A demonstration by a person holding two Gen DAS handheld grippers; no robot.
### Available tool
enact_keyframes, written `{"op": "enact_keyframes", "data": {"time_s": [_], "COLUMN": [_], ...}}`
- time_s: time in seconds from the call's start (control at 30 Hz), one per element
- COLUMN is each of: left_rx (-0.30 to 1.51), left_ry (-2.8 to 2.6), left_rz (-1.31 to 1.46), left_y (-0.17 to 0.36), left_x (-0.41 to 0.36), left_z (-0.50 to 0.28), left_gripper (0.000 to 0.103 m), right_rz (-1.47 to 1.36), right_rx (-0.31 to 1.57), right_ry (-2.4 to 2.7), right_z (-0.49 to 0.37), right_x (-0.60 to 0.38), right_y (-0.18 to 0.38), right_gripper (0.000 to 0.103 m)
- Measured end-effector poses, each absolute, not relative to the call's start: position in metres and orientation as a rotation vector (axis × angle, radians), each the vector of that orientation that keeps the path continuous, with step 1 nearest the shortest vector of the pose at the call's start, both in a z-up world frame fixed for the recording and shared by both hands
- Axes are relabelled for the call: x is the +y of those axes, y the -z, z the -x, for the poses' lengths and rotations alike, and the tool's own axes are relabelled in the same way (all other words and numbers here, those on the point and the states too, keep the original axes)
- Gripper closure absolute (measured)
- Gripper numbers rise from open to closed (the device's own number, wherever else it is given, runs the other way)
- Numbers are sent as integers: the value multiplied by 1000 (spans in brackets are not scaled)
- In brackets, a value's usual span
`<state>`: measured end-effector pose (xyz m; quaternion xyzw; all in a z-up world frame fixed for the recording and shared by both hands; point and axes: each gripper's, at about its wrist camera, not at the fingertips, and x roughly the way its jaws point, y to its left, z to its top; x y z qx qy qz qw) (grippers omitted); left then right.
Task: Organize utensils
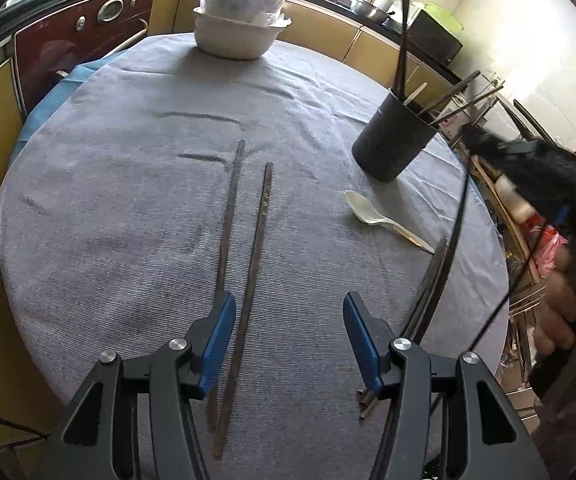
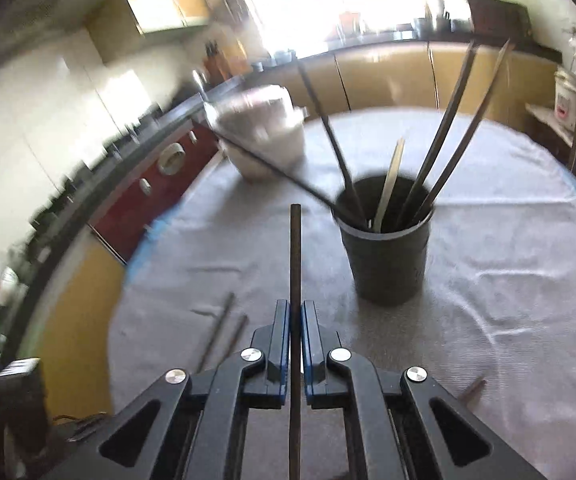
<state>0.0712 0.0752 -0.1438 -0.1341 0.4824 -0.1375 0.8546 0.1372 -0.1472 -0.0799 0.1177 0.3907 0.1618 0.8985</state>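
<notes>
My left gripper (image 1: 289, 312) is open and empty, low over the grey cloth, with two dark chopsticks (image 1: 256, 264) lying between and beside its fingers. A white plastic spoon (image 1: 371, 216) and more dark sticks (image 1: 431, 288) lie to the right. The black holder cup (image 1: 391, 140) holds several sticks. My right gripper (image 2: 295, 308) is shut on a dark chopstick (image 2: 295, 256) that points forward, to the left of the cup (image 2: 387, 256). The right gripper also shows, blurred, at the right edge of the left wrist view (image 1: 543, 176).
A white bowl with a covered bundle (image 1: 236, 24) stands at the table's far side. The round table (image 1: 128, 200) drops off to yellow cabinets on the left and a cluttered rack on the right. A red oven (image 1: 88, 36) is behind.
</notes>
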Motion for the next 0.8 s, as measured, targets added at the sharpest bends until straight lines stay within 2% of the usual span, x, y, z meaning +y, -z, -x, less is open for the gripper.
{"op": "enact_keyframes", "data": {"time_s": [0.3, 0.6, 0.8], "left_rx": [1007, 1016, 1024], "left_ry": [296, 289, 279], "left_rz": [255, 230, 221], "left_y": [138, 137, 140], "left_x": [62, 56, 56], "left_z": [-67, -68, -70], "left_gripper": [46, 46, 46], "right_rz": [-379, -400, -276], "right_rx": [567, 383, 324], "right_ry": [-270, -180, -69], "right_z": [-136, -173, -209], "right_x": [-167, -181, -169], "right_y": [18, -43, -36], "right_gripper": [97, 97, 97]}}
